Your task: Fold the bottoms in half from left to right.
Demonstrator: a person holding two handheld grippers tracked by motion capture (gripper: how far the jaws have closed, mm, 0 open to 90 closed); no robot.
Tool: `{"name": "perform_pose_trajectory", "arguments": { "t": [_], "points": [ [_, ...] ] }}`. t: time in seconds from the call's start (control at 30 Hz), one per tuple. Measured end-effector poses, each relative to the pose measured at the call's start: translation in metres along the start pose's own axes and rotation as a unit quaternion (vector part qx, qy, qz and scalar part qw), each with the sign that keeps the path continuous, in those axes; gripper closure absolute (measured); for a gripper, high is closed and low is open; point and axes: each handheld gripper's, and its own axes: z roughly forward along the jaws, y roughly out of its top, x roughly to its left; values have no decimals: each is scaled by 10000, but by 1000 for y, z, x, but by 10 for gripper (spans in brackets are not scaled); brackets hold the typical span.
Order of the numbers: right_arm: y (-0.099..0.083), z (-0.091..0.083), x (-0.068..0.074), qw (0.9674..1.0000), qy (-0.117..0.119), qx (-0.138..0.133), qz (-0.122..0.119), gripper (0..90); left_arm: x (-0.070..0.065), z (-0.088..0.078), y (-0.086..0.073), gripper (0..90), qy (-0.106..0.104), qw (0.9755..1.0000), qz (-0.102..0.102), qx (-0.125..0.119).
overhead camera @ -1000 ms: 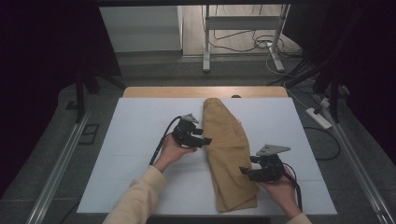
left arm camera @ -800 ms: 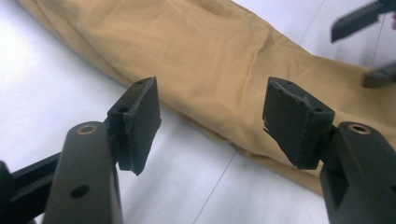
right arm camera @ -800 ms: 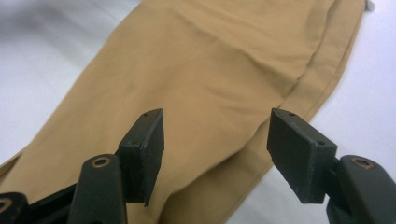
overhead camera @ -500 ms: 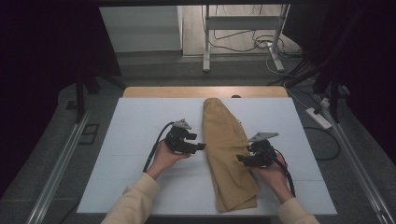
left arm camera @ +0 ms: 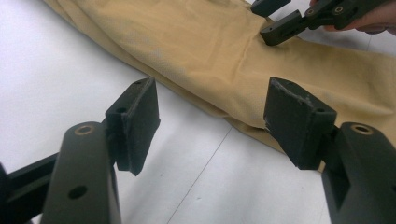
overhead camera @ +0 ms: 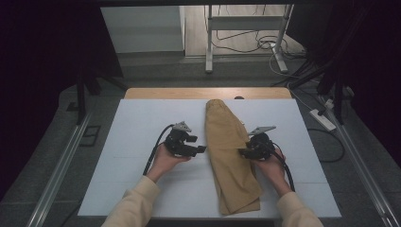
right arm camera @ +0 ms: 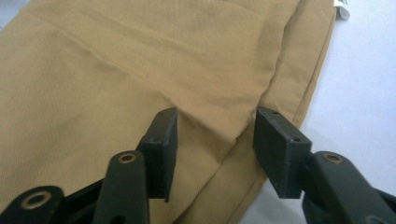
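Left gripper (overhead camera: 197, 149) hangs over the bare table (overhead camera: 142, 123) just left of the cloth (overhead camera: 229, 142), jaws spread and holding nothing, aimed at the near edge as if lined up for its own pinch. Tan and folded long, the cloth runs near to far down the table's middle, so each hand can take one long edge. Right gripper (overhead camera: 242, 152) sits on the cloth's right edge; its jaws have just been closing around a raised crease, pads not yet pressing, likely to lift that side
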Motion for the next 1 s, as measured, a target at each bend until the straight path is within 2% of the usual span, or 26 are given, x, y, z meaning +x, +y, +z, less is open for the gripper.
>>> {"name": "perform_pose_trajectory", "arguments": {
  "t": [0.07,0.27,0.37,0.5,0.67,1.0],
  "points": [
    [0,1,1,10000,-43,-19,-64,558,0,0,0,350,3,10000,-5,19],
    [0,0,6,9996,-95,-6,-263,782,-1,3,-3,345,-9,10000,25,90],
    [0,-1,6,9995,-82,-17,-313,830,-1,4,-3,344,-18,9999,9,106],
    [0,-5,7,9992,-111,-65,-378,836,-1,3,-3,340,-11,9999,13,100],
    [0,-15,6,9992,-127,-160,-336,835,-1,-1,-4,336,8,10000,1,66],
    [-6,-28,4,9991,-220,-154,-340,835,0,-6,-4,332,43,10000,-16,4]
  ]
}}
